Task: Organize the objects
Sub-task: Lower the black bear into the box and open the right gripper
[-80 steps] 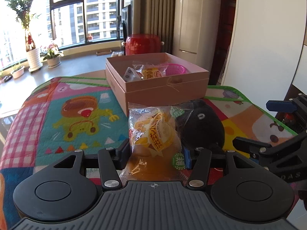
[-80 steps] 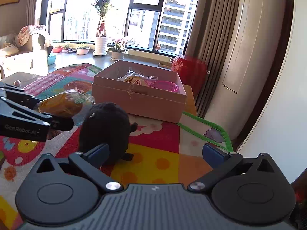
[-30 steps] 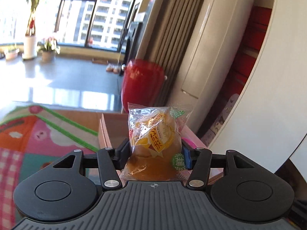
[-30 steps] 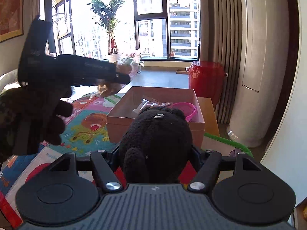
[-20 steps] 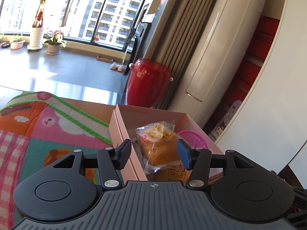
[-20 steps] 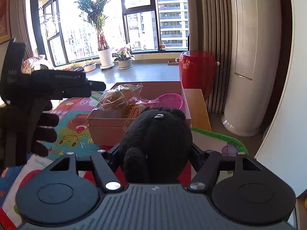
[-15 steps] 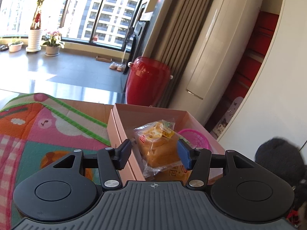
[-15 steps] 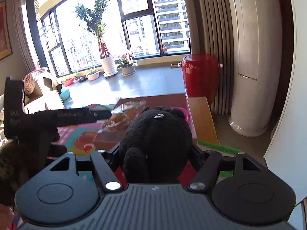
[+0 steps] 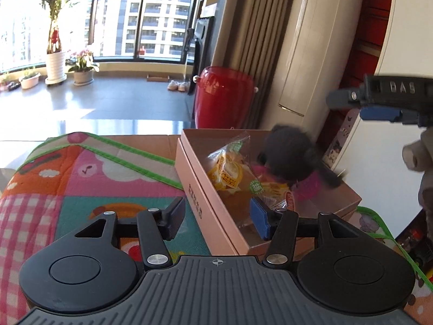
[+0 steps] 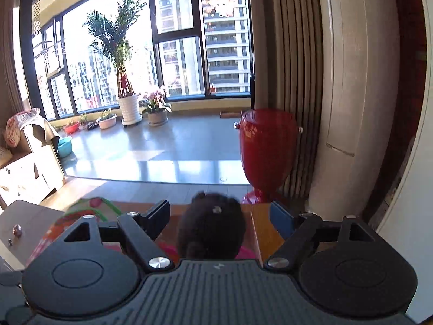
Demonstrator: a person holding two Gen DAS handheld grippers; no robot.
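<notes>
A pink cardboard box (image 9: 200, 189) stands on the colourful mat. A yellow bagged snack (image 9: 230, 173) lies inside it. A black plush toy (image 9: 291, 157) is in the box over a pink bowl (image 9: 308, 184), blurred. My left gripper (image 9: 217, 214) is open and empty, straddling the box's near wall. My right gripper (image 10: 220, 216) is open, jaws apart on both sides of the plush (image 10: 212, 227) without touching it. The right gripper also shows in the left wrist view (image 9: 379, 103), above the box's right end.
The cartoon mat (image 9: 81, 178) covers the table to the left of the box. A red stool (image 9: 223, 97) stands on the floor behind the table. A white cabinet (image 9: 319, 54) and curtains are at the back right. Potted plants (image 10: 127, 108) line the window.
My left gripper let the snack go into the box and opened wider. My right gripper carried the plush over the box and opened, and the plush has dropped into it.
</notes>
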